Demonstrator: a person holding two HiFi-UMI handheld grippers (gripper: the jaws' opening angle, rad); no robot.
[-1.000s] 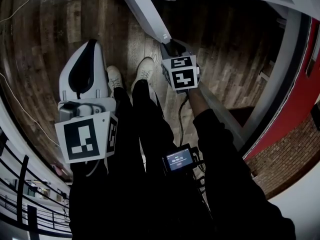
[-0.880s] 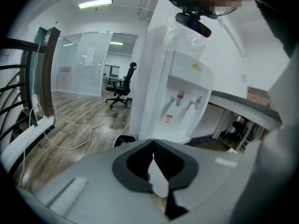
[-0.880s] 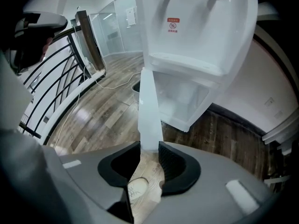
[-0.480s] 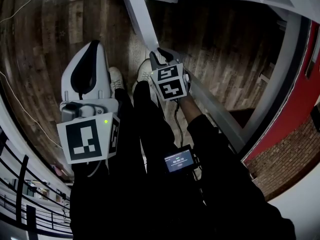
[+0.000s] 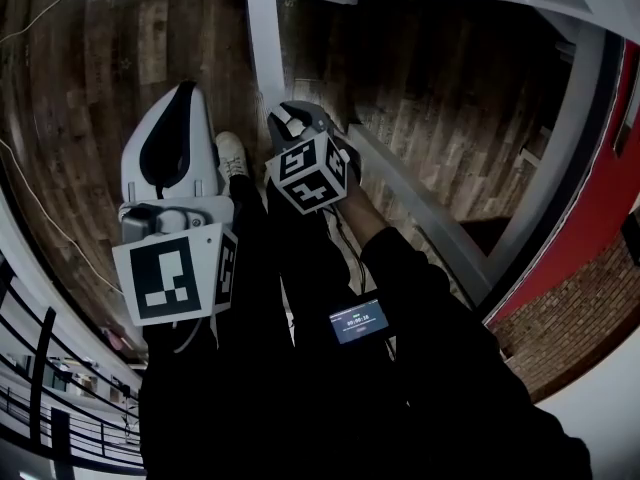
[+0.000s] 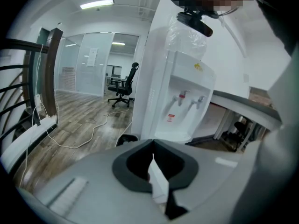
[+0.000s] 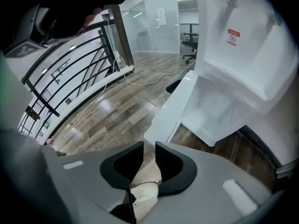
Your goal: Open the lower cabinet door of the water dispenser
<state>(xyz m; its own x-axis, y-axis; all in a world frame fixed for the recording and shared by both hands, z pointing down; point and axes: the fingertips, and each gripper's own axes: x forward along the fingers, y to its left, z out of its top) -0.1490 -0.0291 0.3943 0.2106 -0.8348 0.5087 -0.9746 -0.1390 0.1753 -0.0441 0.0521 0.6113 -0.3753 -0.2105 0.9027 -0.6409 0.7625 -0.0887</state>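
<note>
Right fingers: the right gripper [image 7: 149, 146] has its fingers a narrow gap apart, having just been closing, with nothing between them. Only the wooden floor [image 5: 80, 88] and a pale shoe [image 7: 142, 190] show through the gap.
Left fingers: the left gripper [image 6: 153, 141] has its fingers together and empty. It is held off to the person's left, well apart from the work.
Cabinet door: the lower cabinet door [image 7: 170, 111] stands swung out from the water dispenser [image 7: 243, 41], its free corner just beyond the right fingers and not gripped.
Cabinet: the white cavity behind the door is exposed in the right gripper view.
Progress: the opening looks essentially done, with the door wide and no longer held.
Left to do: at most a little more swing, then drawing the right hand clear.
Hard to see: the hinge side and any handle do not show, and the head view cuts off the dispenser at its top edge. Whether the cavity holds anything cannot be made out, nor whether the right fingers brush the door's corner.
</note>
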